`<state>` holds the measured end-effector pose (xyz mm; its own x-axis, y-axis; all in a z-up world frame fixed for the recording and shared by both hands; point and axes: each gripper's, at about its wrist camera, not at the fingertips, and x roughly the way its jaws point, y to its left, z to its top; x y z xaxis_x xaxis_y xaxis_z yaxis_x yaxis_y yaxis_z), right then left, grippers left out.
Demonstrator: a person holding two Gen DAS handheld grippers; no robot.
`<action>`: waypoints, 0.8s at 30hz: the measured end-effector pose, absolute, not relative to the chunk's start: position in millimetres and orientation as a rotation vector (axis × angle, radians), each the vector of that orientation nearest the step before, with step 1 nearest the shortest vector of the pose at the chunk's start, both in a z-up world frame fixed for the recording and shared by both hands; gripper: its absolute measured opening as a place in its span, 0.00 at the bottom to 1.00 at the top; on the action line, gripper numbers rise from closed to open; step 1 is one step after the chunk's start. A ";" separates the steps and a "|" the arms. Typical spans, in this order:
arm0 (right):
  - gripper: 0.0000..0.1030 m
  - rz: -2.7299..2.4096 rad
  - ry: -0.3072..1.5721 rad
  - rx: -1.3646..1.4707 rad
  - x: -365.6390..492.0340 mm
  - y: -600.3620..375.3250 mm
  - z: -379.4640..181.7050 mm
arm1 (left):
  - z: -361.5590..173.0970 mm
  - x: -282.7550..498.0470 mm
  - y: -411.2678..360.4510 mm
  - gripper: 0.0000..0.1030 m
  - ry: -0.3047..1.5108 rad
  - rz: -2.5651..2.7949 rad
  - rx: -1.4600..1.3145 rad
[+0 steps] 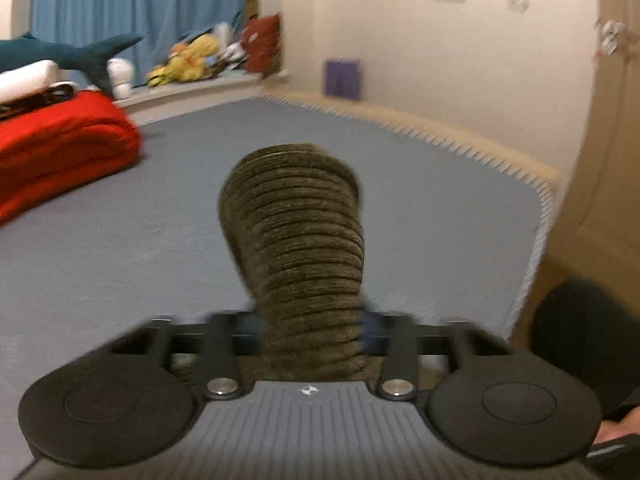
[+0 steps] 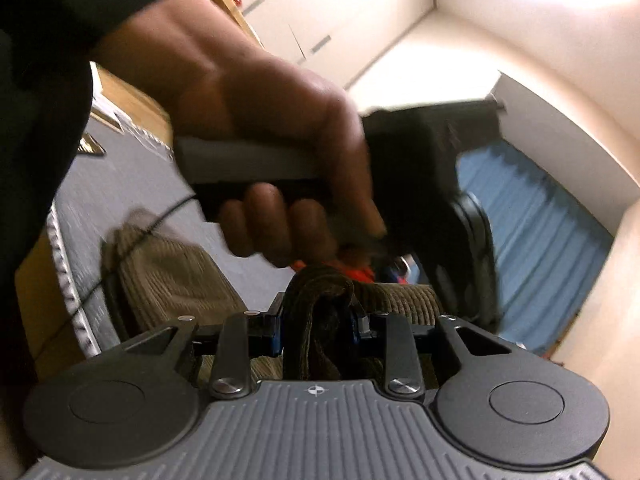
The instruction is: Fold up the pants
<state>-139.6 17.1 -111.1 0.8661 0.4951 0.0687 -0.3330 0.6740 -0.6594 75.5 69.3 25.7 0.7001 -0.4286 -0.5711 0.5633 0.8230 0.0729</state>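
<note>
The pants are olive-brown corduroy. In the left wrist view my left gripper [image 1: 312, 334] is shut on a bunched band of the pants [image 1: 300, 240], which rises ahead of the jaws above the grey bed sheet [image 1: 120, 240]. In the right wrist view my right gripper [image 2: 318, 336] is shut on a folded edge of the pants [image 2: 320, 304]; more of the cloth [image 2: 168, 276] hangs down to the left over the bed. The person's hand holding the left gripper [image 2: 280, 152] is close ahead of the right one.
A folded red blanket [image 1: 60, 148] lies at the bed's left, with a plush shark [image 1: 72, 54] and toys [image 1: 188, 60] behind it by a blue curtain [image 1: 132, 4]. The bed's right edge [image 1: 536, 240] borders a wooden frame and wall. A black cable [image 2: 132, 248] crosses the pants.
</note>
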 end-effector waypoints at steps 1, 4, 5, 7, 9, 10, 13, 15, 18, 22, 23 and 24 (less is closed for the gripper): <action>0.30 0.478 -0.257 -0.679 -141.4 21.3 -110.2 | 27.4 80.1 80.4 0.20 0.582 -0.515 0.265; 0.32 0.504 -0.278 -0.615 -149.4 27.4 -106.5 | 27.1 97.2 156.2 0.21 0.684 -0.444 0.023; 0.32 0.549 -0.286 -0.583 -151.3 27.6 -102.8 | 23.2 102.9 185.6 0.22 0.723 -0.423 -0.064; 0.33 0.678 -0.280 -0.490 -156.6 24.1 -92.9 | 13.8 110.5 233.2 0.23 0.765 -0.344 -0.175; 0.31 0.794 -0.286 -0.384 -162.8 16.1 -85.8 | 6.0 119.1 275.9 0.25 0.785 -0.202 -0.248; 0.34 0.838 -0.293 -0.334 -165.4 10.5 -82.9 | 1.0 123.0 294.9 0.30 0.799 -0.144 -0.275; 0.54 0.897 -0.308 -0.222 -163.7 -5.9 -74.3 | -22.2 133.7 338.0 0.65 0.893 -0.022 -0.376; 0.62 0.866 -0.280 -0.161 -157.5 -14.6 -66.6 | -34.1 137.3 353.6 0.73 0.928 0.028 -0.404; 0.64 0.771 -0.119 -0.057 -117.6 -25.5 -63.2 | -38.2 140.8 367.7 0.86 0.929 0.041 -0.463; 0.74 0.682 0.283 0.178 -38.4 -34.3 -78.4 | -54.5 139.9 380.1 0.95 0.966 0.000 -0.566; 0.76 0.652 0.365 0.232 -22.6 -35.6 -87.4 | -60.3 140.0 385.8 0.95 0.985 -0.010 -0.569; 0.77 0.620 0.456 0.296 -4.8 -39.4 -96.7 | -66.3 143.9 384.7 0.95 1.006 -0.015 -0.564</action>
